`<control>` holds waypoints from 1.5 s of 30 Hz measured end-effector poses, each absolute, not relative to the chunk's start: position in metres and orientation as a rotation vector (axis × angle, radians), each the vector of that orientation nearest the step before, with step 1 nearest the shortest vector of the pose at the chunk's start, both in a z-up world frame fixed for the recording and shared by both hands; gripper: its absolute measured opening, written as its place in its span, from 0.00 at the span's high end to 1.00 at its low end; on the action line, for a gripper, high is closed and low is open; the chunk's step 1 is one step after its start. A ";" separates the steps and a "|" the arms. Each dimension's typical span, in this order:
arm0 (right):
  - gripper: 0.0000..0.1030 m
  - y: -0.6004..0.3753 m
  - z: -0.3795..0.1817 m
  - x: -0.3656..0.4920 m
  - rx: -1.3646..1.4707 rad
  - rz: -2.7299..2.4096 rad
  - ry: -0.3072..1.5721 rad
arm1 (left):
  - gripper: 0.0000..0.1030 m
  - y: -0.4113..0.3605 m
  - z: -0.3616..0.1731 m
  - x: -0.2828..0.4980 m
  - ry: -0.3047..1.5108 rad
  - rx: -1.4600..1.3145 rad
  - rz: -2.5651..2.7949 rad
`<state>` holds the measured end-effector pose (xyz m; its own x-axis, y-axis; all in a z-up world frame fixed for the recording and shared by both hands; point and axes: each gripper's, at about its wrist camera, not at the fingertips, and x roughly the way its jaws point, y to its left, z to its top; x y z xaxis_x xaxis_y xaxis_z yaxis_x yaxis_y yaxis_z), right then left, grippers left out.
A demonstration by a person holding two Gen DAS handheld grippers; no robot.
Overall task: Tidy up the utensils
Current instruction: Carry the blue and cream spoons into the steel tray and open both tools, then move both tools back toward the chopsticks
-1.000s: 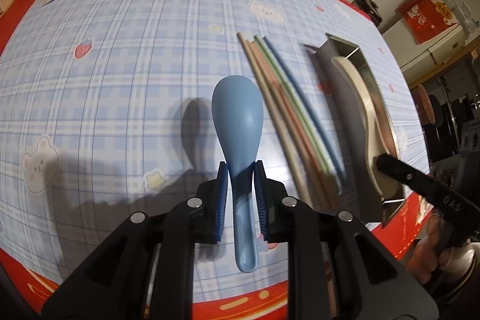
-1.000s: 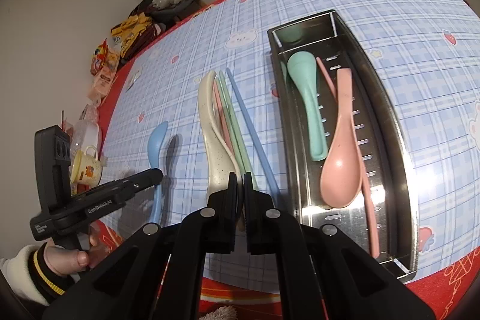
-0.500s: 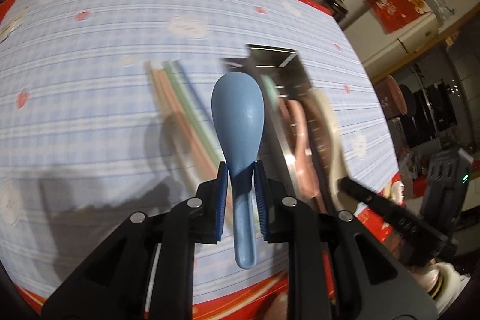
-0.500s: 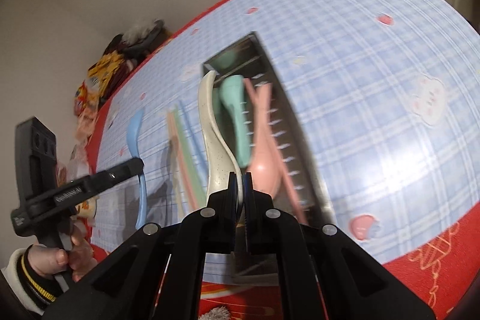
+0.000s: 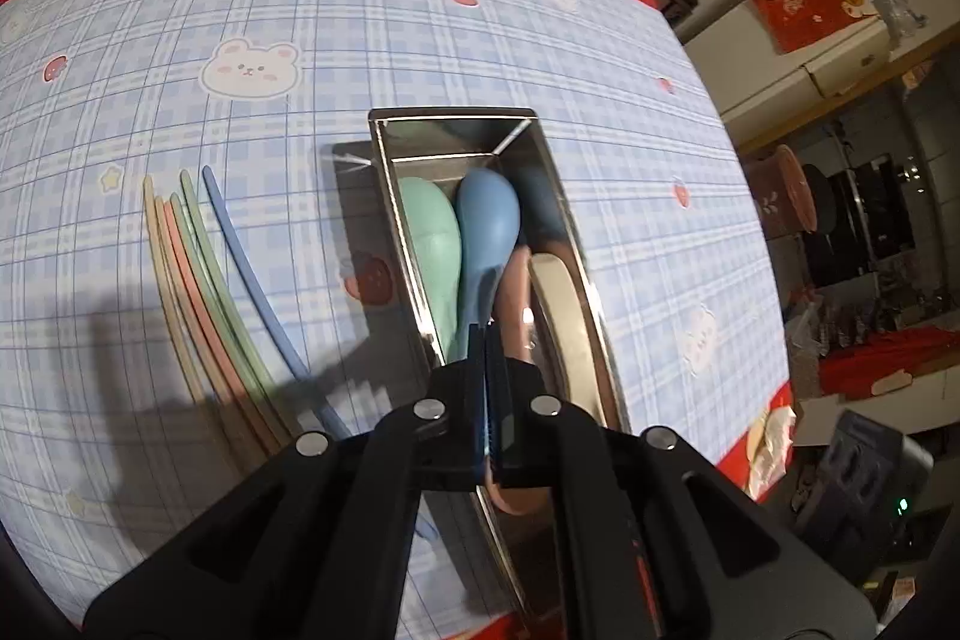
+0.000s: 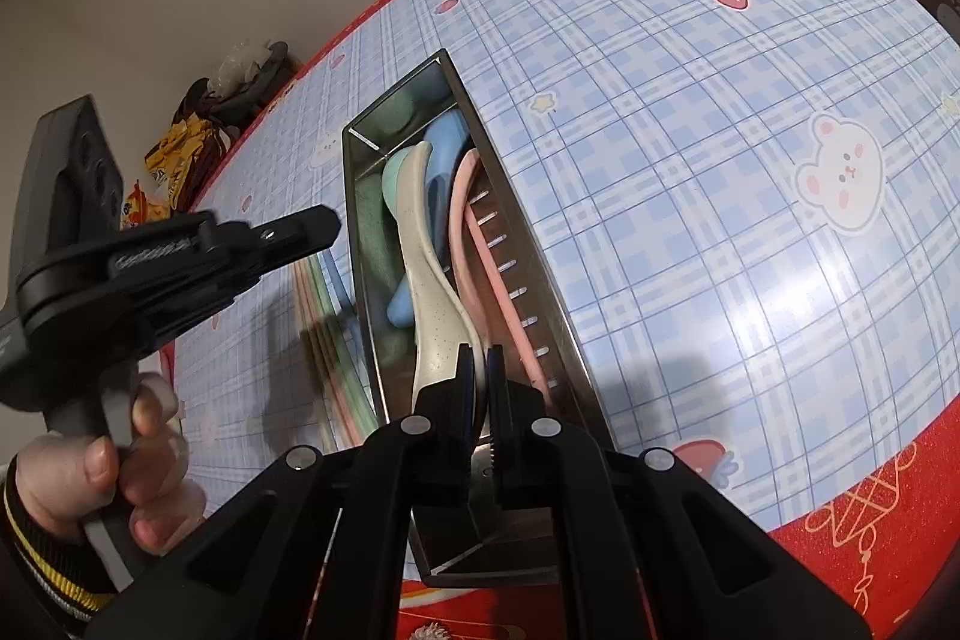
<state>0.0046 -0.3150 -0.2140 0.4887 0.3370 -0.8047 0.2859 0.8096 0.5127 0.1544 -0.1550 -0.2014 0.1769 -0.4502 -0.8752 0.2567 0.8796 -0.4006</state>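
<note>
A blue checked tablecloth [image 5: 420, 28] with bear and strawberry prints and a red border covers the table. On it I see a long metal tray [image 5: 600, 316] holding a green spoon [image 5: 429, 244], a blue spoon [image 5: 486, 220], a pink spoon [image 6: 474, 226] and a cream spoon [image 6: 429, 280]. My left gripper [image 5: 486, 340] sits above the tray with its jaws pressed together on nothing; the blue spoon lies loose in the tray beside the green one. My right gripper [image 6: 479, 370] clamps the handle of the cream spoon, whose bowl reaches forward over the other spoons; whether it touches them I can't quite tell. Left of the tray, about 5 coloured chopsticks [image 5: 204, 280] lie side by side on the cloth.
</note>
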 end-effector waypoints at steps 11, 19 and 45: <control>0.90 -0.317 -0.218 0.023 0.667 0.030 1.094 | 0.94 -0.138 -0.188 0.158 1.234 -0.124 -0.464; 0.33 -0.299 -0.187 0.026 0.538 0.058 1.019 | 0.54 -0.093 -0.181 0.147 1.191 -0.115 -0.406; 0.25 -0.236 -0.179 0.031 0.224 0.193 1.017 | 0.42 -0.015 -0.220 0.100 1.230 -0.174 -0.331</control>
